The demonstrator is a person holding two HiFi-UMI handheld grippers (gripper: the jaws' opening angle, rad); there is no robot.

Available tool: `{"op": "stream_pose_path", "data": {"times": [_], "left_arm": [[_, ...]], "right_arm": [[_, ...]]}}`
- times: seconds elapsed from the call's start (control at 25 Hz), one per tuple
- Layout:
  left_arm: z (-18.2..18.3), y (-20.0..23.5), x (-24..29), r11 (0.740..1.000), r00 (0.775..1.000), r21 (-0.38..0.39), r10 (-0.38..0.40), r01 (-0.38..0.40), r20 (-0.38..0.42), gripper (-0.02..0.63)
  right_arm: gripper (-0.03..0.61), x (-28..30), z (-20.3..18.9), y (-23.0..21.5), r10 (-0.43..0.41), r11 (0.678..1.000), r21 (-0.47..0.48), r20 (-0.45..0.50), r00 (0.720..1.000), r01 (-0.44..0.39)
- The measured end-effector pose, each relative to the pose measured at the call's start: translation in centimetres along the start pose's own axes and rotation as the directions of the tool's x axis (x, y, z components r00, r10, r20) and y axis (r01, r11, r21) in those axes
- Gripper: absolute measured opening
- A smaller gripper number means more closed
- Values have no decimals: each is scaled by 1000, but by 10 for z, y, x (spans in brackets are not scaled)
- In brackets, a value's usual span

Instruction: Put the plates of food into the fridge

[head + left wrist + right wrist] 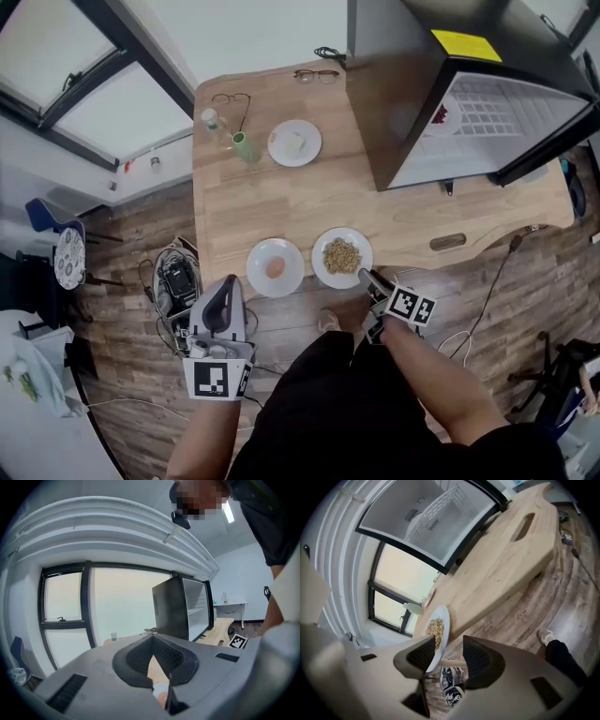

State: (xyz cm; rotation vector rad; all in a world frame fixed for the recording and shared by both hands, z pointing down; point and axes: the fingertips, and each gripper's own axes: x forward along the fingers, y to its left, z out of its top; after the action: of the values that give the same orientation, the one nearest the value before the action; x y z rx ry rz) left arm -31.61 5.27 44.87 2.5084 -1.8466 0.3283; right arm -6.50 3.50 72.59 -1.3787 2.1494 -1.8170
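Note:
Three white plates lie on the wooden table (pixel 375 202). The plate of grains (pixel 341 256) sits at the near edge, a plate with a pinkish piece (pixel 275 267) is left of it, and a plate with white food (pixel 294 142) lies further back. My right gripper (pixel 368 277) is open at the grain plate's near right rim. In the right gripper view that plate's (pixel 438 630) rim stands between the right gripper's (pixel 449 653) spread jaws, close to the left pad. My left gripper (pixel 228 283) hovers below the table edge, shut and empty, as the left gripper view (pixel 153 641) also shows.
The black fridge (pixel 422 84) stands on the table's right end with its glass door (pixel 487 122) swung open. A green cup (pixel 246 147), a small bottle (pixel 214 122) and two pairs of glasses (pixel 316 75) sit at the back. Cables and a device (pixel 176 278) lie on the floor.

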Motion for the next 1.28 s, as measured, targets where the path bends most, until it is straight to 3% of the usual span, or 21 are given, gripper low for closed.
{"op": "stream_pose_path", "data": {"times": [0.24,0.32,0.48,0.76,1.28], "left_arm": [[-3,3,-4,1000,999,8,24,-24,-26,5],[-4,2,-2,1000,999,7,27,-27,-31,5],[2,-2,7,1000,999,2,17,-17,-29,5],[15,-18,24,1000,1000,-1,-16,16,0,4],[51,-64,71,992,988,7,-129,129,80,5]], "right_arm": [[157,10,-9,-1,44,992,117,-27,999,-40],[78,12,-8,7,70,992,112,-29,997,-66],[32,10,4,25,114,988,104,-1,993,-114],[31,-15,29,28,143,981,129,30,989,-145],[31,-79,113,36,151,981,93,168,974,-168]]}}
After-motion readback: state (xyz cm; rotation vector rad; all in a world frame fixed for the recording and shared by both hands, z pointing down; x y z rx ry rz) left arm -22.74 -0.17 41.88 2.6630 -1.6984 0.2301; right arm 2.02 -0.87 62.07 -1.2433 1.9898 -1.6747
